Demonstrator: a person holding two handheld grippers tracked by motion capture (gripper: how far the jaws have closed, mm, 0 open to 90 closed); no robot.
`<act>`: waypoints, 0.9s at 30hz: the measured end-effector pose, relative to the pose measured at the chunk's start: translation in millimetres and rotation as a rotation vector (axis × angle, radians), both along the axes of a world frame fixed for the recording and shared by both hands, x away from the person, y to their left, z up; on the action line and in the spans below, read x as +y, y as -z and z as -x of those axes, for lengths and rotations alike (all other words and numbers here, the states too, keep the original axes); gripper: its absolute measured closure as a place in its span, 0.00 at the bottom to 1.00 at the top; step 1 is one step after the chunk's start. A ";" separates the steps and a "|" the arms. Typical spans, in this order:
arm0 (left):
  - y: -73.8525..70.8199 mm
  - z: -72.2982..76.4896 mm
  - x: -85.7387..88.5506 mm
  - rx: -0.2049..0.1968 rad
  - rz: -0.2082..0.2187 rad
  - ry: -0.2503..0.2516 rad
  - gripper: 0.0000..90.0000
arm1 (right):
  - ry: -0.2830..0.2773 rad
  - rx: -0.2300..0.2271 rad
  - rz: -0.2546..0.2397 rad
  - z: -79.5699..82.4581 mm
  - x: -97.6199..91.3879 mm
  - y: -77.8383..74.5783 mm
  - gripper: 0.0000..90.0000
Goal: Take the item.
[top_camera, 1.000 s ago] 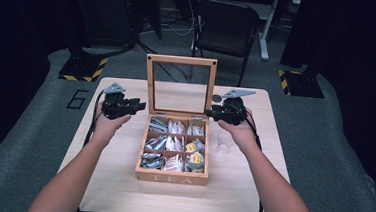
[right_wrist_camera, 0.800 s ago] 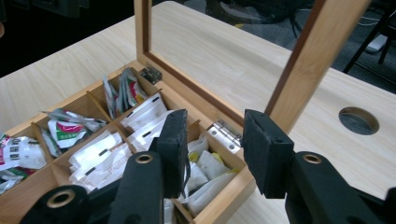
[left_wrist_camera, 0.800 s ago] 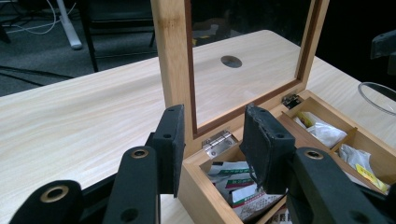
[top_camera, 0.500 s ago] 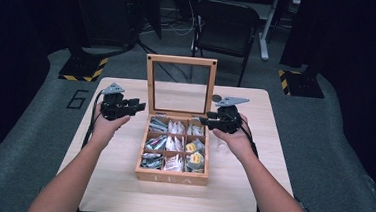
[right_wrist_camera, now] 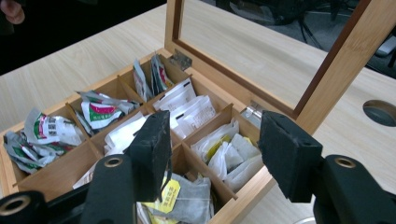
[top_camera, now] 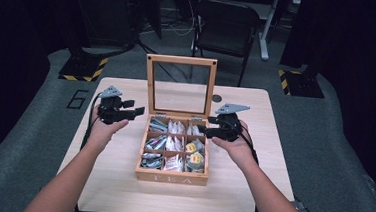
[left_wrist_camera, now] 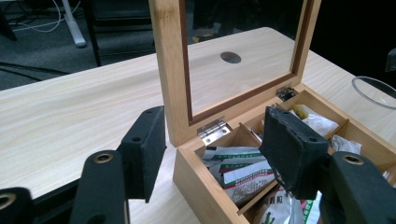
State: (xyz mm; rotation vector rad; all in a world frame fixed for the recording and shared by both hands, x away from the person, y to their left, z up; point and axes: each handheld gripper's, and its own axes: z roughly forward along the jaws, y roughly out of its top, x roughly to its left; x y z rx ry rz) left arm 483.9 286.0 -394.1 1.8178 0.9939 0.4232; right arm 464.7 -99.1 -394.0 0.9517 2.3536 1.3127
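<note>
A: Right gripper (top_camera: 203,130) has come in over the right edge of the tea box (top_camera: 172,176) since a second ago; earlier it stood off beside the lid (top_camera: 180,85). Its jaws have just been opening and stand apart, nothing between them.

B: And the left gripper (top_camera: 138,112)?

A: Parked at the box's left back corner, hardly shifted. Its jaws have also just been opening, from nearly together to well apart, and they are empty too. In the left gripper view they straddle the corner near the hinge (left_wrist_camera: 212,129), touching nothing.

B: So where does the work stand?

A: The box sits mid-table (top_camera: 120,191), lid upright, all nine compartments exposed and stuffed with sachets (right_wrist_camera: 184,107). I'd judge the opening part is done and the right side is lining up for a pick.

B: Which sachet?

A: Can't say for sure. In the right gripper view the jaws hang above the right-hand column, near the pale bags (right_wrist_camera: 229,149) and a yellow tag (right_wrist_camera: 169,192).
</note>
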 end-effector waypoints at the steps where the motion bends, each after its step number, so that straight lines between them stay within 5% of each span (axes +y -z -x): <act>1: -0.1 1.1 0.6 0.003 -0.003 0.007 0.44 | 0.000 0.000 0.000 0.0 0.0 0.0 0.48; 11: -3.9 10.6 -0.5 0.003 -0.009 0.028 0.43 | -0.039 -0.014 0.058 19.1 3.3 13.7 0.51; 27: -4.8 14.1 -3.7 0.000 -0.031 0.039 0.43 | -0.082 -0.001 0.056 36.7 6.2 30.1 0.60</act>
